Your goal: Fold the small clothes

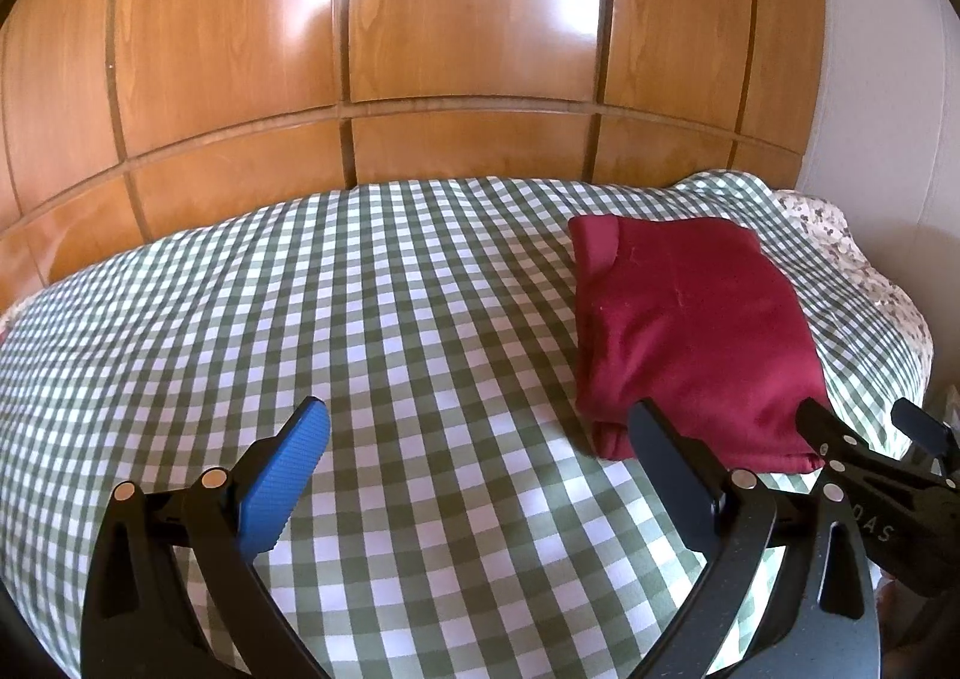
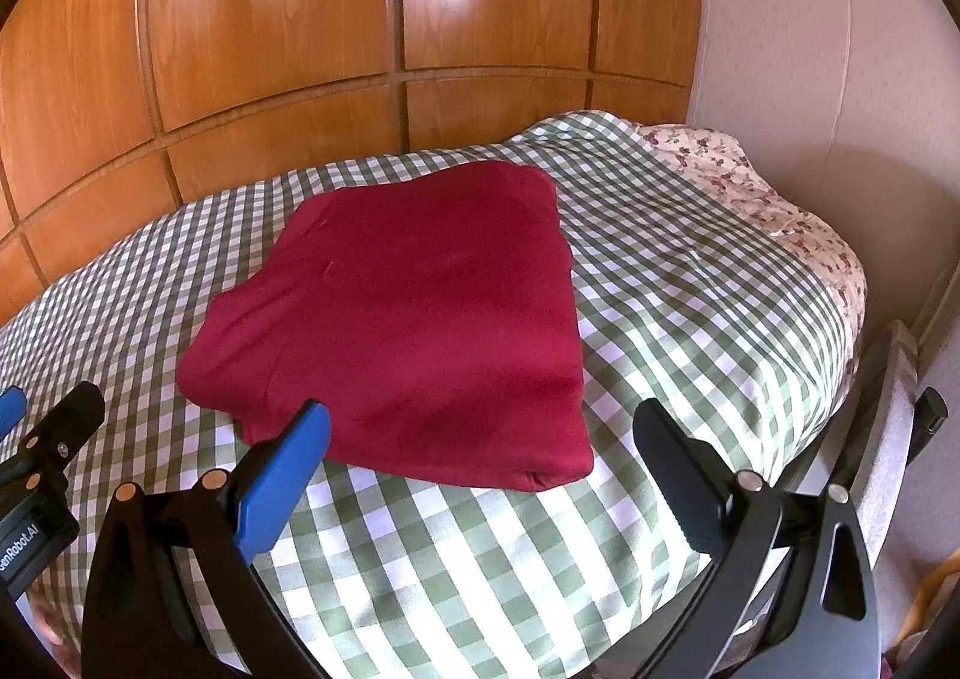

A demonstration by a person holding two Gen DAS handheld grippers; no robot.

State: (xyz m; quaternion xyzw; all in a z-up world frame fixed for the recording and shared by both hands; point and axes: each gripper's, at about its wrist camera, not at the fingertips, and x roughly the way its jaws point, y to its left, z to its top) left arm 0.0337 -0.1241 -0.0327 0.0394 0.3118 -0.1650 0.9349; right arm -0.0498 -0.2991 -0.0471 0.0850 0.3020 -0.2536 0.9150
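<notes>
A dark red garment (image 2: pixel 414 319) lies folded into a flat, roughly square packet on the green-and-white checked bedcover (image 2: pixel 690 283). In the left wrist view the garment (image 1: pixel 690 331) is to the right of my left gripper (image 1: pixel 480 433), which is open and empty above bare cover. My right gripper (image 2: pixel 480 427) is open and empty, just short of the packet's near edge; it also shows at the right edge of the left wrist view (image 1: pixel 864 427). Neither gripper touches the garment.
A wooden panelled wardrobe (image 1: pixel 468 18) runs along the far side of the bed. A floral pillow (image 2: pixel 720 168) lies at the bed's far right corner by a white wall (image 2: pixel 810 48). The bed's right edge (image 2: pixel 840 379) drops off near my right gripper.
</notes>
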